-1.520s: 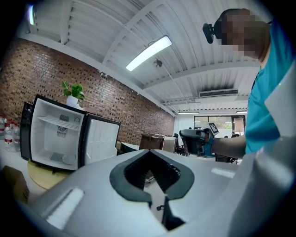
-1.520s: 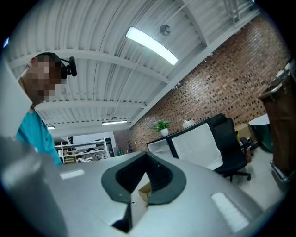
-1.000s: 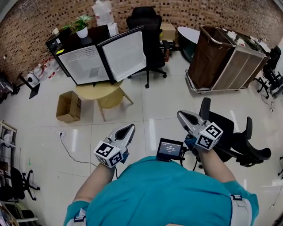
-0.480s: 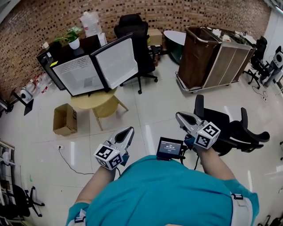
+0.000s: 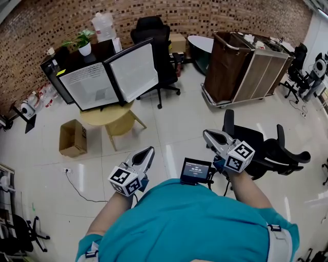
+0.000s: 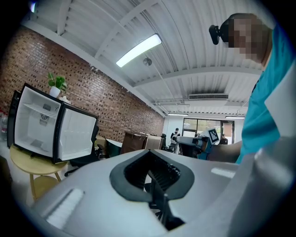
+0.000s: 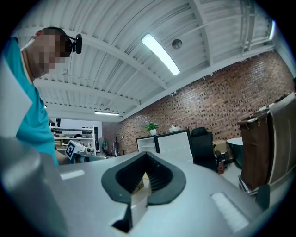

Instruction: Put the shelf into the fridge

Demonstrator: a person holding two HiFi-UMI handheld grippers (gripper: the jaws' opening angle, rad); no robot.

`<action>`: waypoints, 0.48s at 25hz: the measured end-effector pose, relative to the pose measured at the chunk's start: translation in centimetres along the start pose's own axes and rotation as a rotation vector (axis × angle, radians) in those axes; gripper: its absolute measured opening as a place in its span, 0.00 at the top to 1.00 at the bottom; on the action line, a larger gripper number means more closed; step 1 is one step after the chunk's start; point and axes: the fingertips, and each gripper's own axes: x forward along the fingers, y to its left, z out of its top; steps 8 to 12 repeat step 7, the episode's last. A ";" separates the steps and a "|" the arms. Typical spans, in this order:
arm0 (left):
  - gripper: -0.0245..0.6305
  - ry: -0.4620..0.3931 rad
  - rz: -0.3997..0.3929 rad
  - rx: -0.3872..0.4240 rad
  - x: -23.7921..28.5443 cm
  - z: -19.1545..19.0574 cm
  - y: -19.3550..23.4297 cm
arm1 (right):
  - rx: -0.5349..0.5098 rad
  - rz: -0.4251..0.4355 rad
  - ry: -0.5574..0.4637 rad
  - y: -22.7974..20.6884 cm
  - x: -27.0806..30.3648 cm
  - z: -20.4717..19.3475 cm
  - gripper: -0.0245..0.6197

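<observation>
Brick wall, glossy tile floor, black chair.

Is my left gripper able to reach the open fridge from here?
Probably not. The left gripper hangs near the person's torso, and a stretch of floor separates it from the fridge. Nothing seems to block walking closer.

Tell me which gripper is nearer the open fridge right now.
Left. The fridge stands ahead and leftward of the left gripper, well apart from it; the right gripper is over to the right, farther away.
</observation>
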 end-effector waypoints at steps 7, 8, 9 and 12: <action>0.96 -0.010 0.003 0.003 0.5 -0.5 -0.2 | -0.016 0.011 -0.001 -0.6 -0.5 -0.3 0.96; 0.96 -0.010 0.003 0.003 0.5 -0.5 -0.2 | -0.016 0.011 -0.001 -0.6 -0.5 -0.3 0.96; 0.96 -0.010 0.003 0.003 0.5 -0.5 -0.2 | -0.016 0.011 -0.001 -0.6 -0.5 -0.3 0.96; 0.96 -0.010 0.003 0.003 0.5 -0.5 -0.2 | -0.016 0.011 -0.001 -0.6 -0.5 -0.3 0.96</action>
